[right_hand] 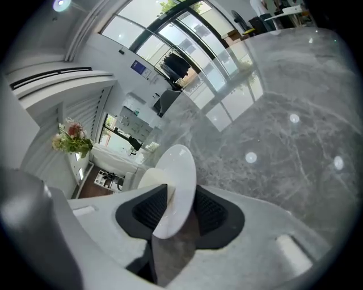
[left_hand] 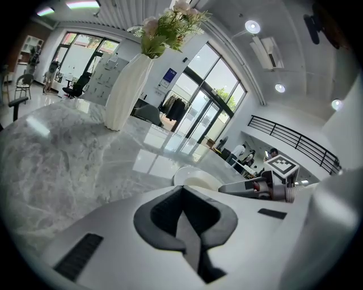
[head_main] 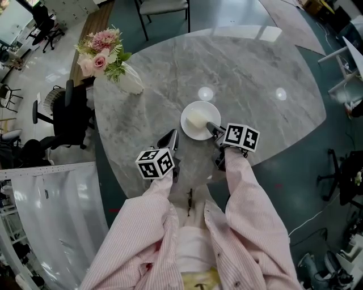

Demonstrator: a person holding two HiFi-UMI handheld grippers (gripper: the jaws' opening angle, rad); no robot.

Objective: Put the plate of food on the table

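Note:
A round white plate (head_main: pixel 199 120) with a pale lump of food (head_main: pixel 195 118) is over the near middle of the grey marble table (head_main: pixel 255 73). I cannot tell whether it touches the top. My right gripper (head_main: pixel 211 127) is shut on the plate's near right rim. In the right gripper view the plate (right_hand: pixel 178 181) stands edge-on between the jaws of the right gripper (right_hand: pixel 176 212), food (right_hand: pixel 148 182) on its left face. My left gripper (head_main: pixel 172 137) sits shut and empty a little left of the plate. The left gripper view shows its jaws (left_hand: pixel 184 218) closed, with the plate (left_hand: pixel 195 178) just beyond them.
A white vase of pink flowers (head_main: pixel 130 79) stands at the table's far left edge, also seen as the vase (left_hand: pixel 127 90). Office chairs (head_main: pixel 68 116) stand on the floor to the left, another chair (head_main: pixel 164 8) at the far side. The table's near edge curves just before the grippers.

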